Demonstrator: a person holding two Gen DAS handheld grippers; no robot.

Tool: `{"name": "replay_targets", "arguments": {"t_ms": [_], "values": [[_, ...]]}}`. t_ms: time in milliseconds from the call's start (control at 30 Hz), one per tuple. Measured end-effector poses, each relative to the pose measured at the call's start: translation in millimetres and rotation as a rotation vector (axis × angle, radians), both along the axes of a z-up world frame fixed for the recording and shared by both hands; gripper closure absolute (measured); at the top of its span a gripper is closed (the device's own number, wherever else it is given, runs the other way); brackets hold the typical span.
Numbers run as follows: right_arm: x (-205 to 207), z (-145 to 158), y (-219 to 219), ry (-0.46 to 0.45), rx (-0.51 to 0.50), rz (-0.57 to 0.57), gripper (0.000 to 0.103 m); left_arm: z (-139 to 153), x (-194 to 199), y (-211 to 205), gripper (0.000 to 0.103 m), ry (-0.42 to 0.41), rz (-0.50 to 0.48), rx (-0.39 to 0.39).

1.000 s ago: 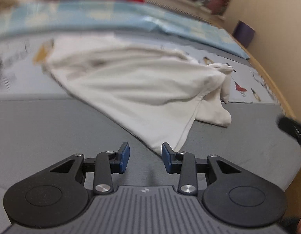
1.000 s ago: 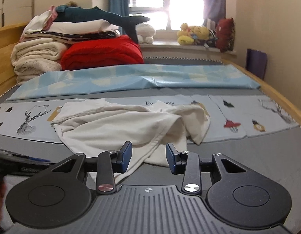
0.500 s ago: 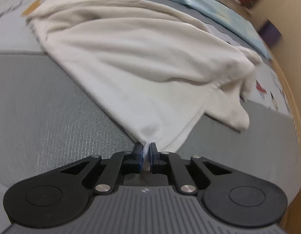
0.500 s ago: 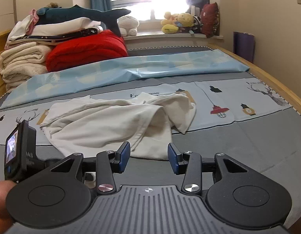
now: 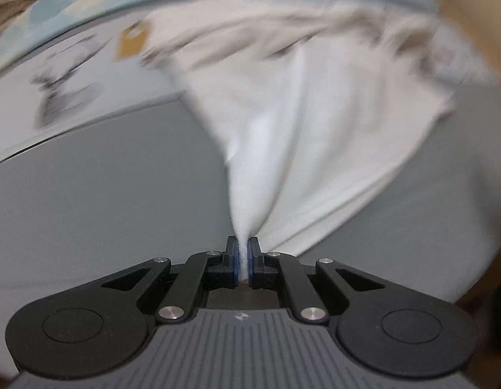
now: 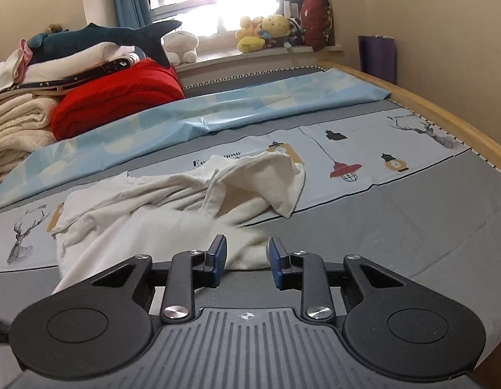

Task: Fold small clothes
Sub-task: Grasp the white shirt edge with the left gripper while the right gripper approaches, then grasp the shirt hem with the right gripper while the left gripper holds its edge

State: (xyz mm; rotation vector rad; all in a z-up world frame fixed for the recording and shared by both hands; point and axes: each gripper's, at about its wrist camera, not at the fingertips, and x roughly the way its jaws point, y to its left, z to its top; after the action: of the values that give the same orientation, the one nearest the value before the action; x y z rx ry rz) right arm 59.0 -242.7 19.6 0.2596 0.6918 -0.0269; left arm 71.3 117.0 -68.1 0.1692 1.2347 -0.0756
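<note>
A crumpled white garment point(image 6: 172, 214) lies on the grey bed cover point(image 6: 412, 227). My left gripper point(image 5: 243, 246) is shut on one of its corners. From the blue pads the white garment point(image 5: 302, 113) rises in a taut, blurred cone and spreads away across the bed. My right gripper point(image 6: 246, 249) hovers low at the garment's near edge. Its jaws are closing, with a blurred fold of the cloth in the gap just beyond the pads, which do not press on it.
A light blue sheet point(image 6: 218, 113) lies across the bed behind the garment. At the back left are a red blanket point(image 6: 120, 97), stacked folded bedding point(image 6: 17, 129) and a plush shark point(image 6: 98, 37). The wooden bed rail point(image 6: 445, 116) runs along the right.
My left gripper shut on the garment's corner and then pulled it, drawing the cloth taut. My right gripper came closer to the garment's edge and its jaws narrowed.
</note>
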Motion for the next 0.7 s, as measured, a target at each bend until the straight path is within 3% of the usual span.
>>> {"name": "replay_targets", "arguments": {"t_ms": [100, 267, 333, 400, 500, 700], "values": [[4.9, -4.8, 3.9, 0.024, -0.005, 0.006, 0.074, -6.8, -20.6, 49.0, 0.098, 0.079, 0.017, 0.05], [28.9, -28.5, 15.1, 0.149, 0.036, 0.089, 0.073, -0.9, -41.5, 94.5, 0.095, 0.051, 0.066, -0.126], [40.7, -40.6, 21.6, 0.217, 0.053, 0.13, 0.072, 5.4, -40.8, 104.7, 0.087, 0.028, 0.109, -0.19], [52.1, -52.6, 30.5, 0.276, 0.029, 0.149, 0.062, 10.2, -38.1, 107.2, 0.076, 0.01, 0.146, -0.231], [70.3, -70.8, 43.7, 0.352, -0.011, 0.166, 0.059, 10.4, -26.0, 107.7, 0.067, 0.011, 0.189, -0.278], [91.6, -111.9, 65.4, 0.51, -0.144, 0.179, 0.059, -3.5, -11.5, 87.6, 0.066, 0.05, 0.171, -0.225]]}}
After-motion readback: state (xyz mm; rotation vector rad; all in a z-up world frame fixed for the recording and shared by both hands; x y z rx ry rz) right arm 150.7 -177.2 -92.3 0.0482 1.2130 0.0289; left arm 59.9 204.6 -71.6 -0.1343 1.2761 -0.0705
